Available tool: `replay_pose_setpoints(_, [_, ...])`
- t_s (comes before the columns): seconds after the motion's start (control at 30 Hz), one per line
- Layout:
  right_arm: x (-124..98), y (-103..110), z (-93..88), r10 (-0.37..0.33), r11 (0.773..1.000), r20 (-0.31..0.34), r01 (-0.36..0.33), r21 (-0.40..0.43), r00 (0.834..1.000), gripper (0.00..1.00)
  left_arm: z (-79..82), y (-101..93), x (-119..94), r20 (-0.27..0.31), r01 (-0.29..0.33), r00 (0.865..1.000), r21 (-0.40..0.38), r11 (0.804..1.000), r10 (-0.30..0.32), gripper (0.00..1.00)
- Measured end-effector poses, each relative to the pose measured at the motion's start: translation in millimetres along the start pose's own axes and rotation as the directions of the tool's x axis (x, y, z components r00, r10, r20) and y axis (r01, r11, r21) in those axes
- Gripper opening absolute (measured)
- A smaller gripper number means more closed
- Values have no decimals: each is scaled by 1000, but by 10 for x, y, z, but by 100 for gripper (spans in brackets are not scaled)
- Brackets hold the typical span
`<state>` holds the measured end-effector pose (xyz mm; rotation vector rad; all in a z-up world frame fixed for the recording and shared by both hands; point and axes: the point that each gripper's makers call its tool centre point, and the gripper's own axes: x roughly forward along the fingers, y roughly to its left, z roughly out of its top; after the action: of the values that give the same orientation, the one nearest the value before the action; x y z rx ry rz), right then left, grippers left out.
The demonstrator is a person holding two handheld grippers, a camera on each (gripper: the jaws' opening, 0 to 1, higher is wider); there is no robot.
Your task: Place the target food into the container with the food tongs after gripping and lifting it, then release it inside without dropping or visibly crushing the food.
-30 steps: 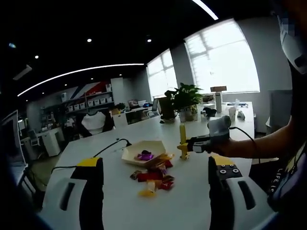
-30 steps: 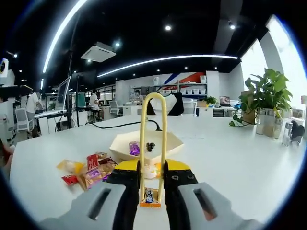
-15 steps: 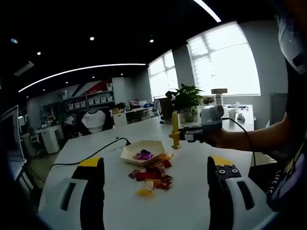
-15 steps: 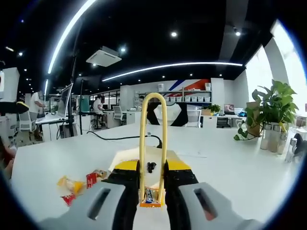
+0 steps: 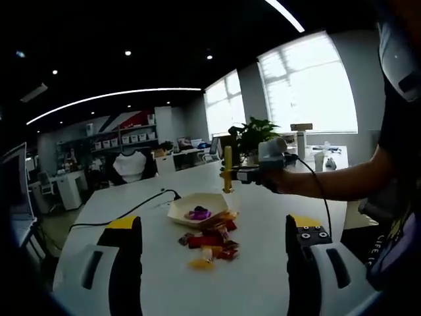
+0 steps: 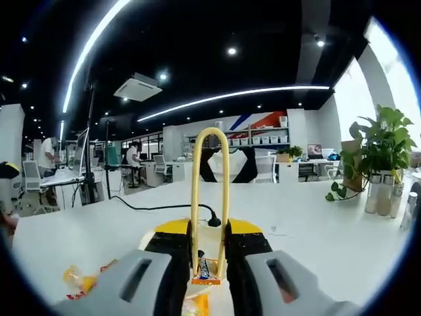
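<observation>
Since 1 second ago the right gripper [image 5: 231,175] has risen from the table beside the tray to hang in the air above the tray's far side, carrying the yellow tongs [image 5: 227,169] upright with it; in the right gripper view the tray has slipped almost wholly under the jaws. That gripper [image 6: 209,245] is clamped narrowly on the tongs [image 6: 209,197], whose 2 arms run up between the jaws to a rounded bend at the top, and a small dark wrapped candy [image 6: 205,268] sits pinched between the tong tips. The person's forearm [image 5: 342,181] reaches in from the right, nearly level, the hand wrapped round the gripper's body. The left gripper [image 5: 214,253] hangs with its 2 jaws spread wide and nothing between them, well apart from the food. On the white table [image 5: 263,263] the cream tray [image 5: 197,207] holds a purple sweet [image 5: 198,213], and a heap of red and yellow wrapped snacks [image 5: 209,245] lies just beside it on the near side. A black cable [image 5: 141,207] runs across the table to the tray's left.
</observation>
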<state>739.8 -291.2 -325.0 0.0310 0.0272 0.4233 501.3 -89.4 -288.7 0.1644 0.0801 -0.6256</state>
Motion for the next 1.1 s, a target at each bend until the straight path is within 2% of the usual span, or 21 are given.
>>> replay_pose_setpoints(0.13, [142,-20,63,21,999,30,-22,36,999,14,-25,11,8,-5,0,1000,3,1000,0,96])
replay_pose_setpoints(0.3, [357,-27,30,35,999,23,-36,40,999,14,-52,-6,9,-17,4,1000,4,1000,-4,95])
replay_pose_setpoints(0.4, [447,-8,-52,40,999,-10,-40,-2,999,14,-60,-9,3,-22,4,1000,8,1000,-4,95])
replay_pose_setpoints(0.43, [446,-16,-39,28,999,7,-28,-15,1000,14,-60,-6,-1,-22,2,1000,8,1000,-2,95])
replay_pose_setpoints(0.5, [451,39,-13,48,999,24,-48,-15,999,14,-64,-9,-4,-25,5,1000,10,1000,-5,95])
replay_pose_setpoints(0.57, [481,52,-64,48,997,-4,-48,-59,999,14,-69,3,-5,-27,-4,1000,8,1000,4,95])
replay_pose_setpoints(0.7, [550,67,-191,56,998,-21,-57,-38,998,14,-69,-9,10,-29,1,1000,13,1000,-1,95])
replay_pose_setpoints(0.8, [593,90,-335,71,997,-56,-74,-39,996,14,-58,-26,9,-25,7,1000,9,1000,-7,95])
replay_pose_setpoints(0.83, [603,104,-418,79,997,-87,-80,-8,993,14,-62,-29,7,-28,10,1000,6,1000,-10,95])
replay_pose_setpoints(0.93, [604,117,-431,79,997,-81,-80,-11,994,14,-65,-16,-9,-31,5,1000,15,1000,-4,95])
replay_pose_setpoints(1.0, [608,146,-506,87,994,-112,-93,-49,990,14,-74,-2,-22,-33,0,999,11,1000,0,95])
replay_pose_setpoints(1.1, [604,145,-542,80,996,-112,-85,-39,990,15,-91,6,-29,-39,-3,999,12,1000,3,95])
